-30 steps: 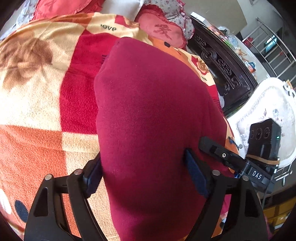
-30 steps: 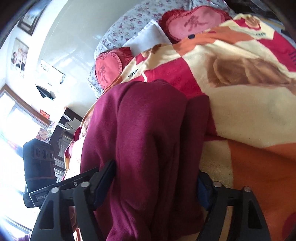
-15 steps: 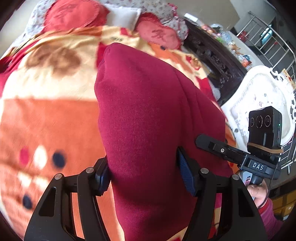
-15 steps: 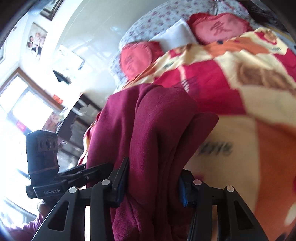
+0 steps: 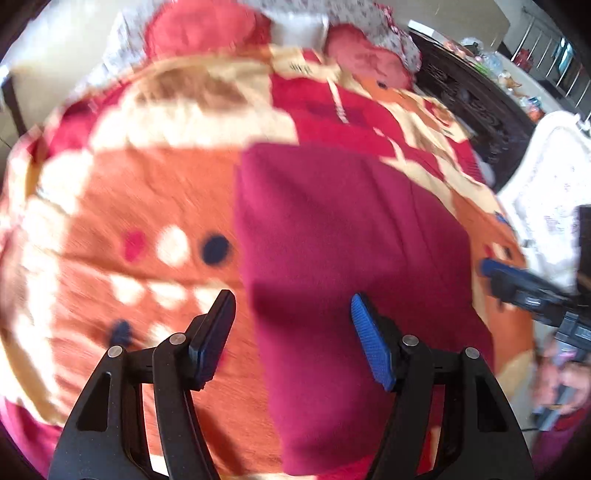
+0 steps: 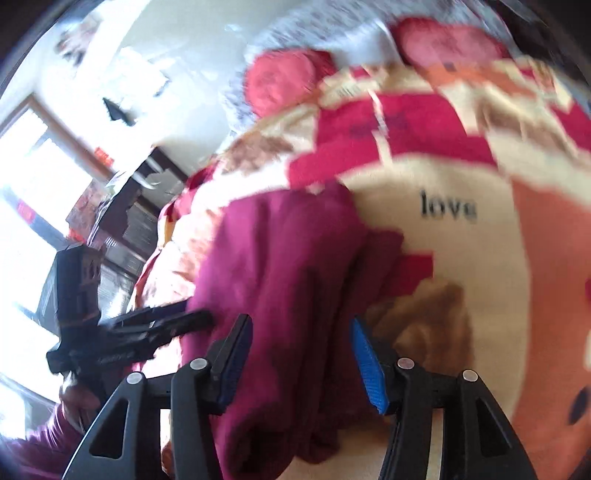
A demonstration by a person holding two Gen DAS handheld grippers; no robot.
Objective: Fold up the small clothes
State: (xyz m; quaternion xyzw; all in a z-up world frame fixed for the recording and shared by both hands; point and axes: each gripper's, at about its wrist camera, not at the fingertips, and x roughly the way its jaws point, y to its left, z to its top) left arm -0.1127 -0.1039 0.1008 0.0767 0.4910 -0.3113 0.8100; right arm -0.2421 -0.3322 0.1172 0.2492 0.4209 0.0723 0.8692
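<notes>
A dark red garment [image 5: 351,229] lies folded on the patterned blanket [image 5: 129,206], its far edge straight. My left gripper [image 5: 291,297] hovers open above its near left edge, one pad over the blanket and the other over the cloth, neither touching. In the right wrist view the same garment [image 6: 288,258] looks bunched in thick folds. My right gripper [image 6: 301,321] is above its near end with the jaws opening; the cloth lies below and between the pads, which do not press on it. Each gripper appears in the other's view: the right one [image 5: 517,284], the left one [image 6: 147,325].
Red heart-shaped pillows [image 5: 199,26] and a floral pillow sit at the head of the bed. Dark carved wooden furniture [image 5: 465,99] and a white cushioned seat [image 5: 546,177] stand along the right side. A person's hand [image 5: 569,380] holds the right gripper's handle.
Both grippers had the garment clamped and raised; now it lies on the blanket, the jaws are off it, and both grippers have drawn back toward the near edge.
</notes>
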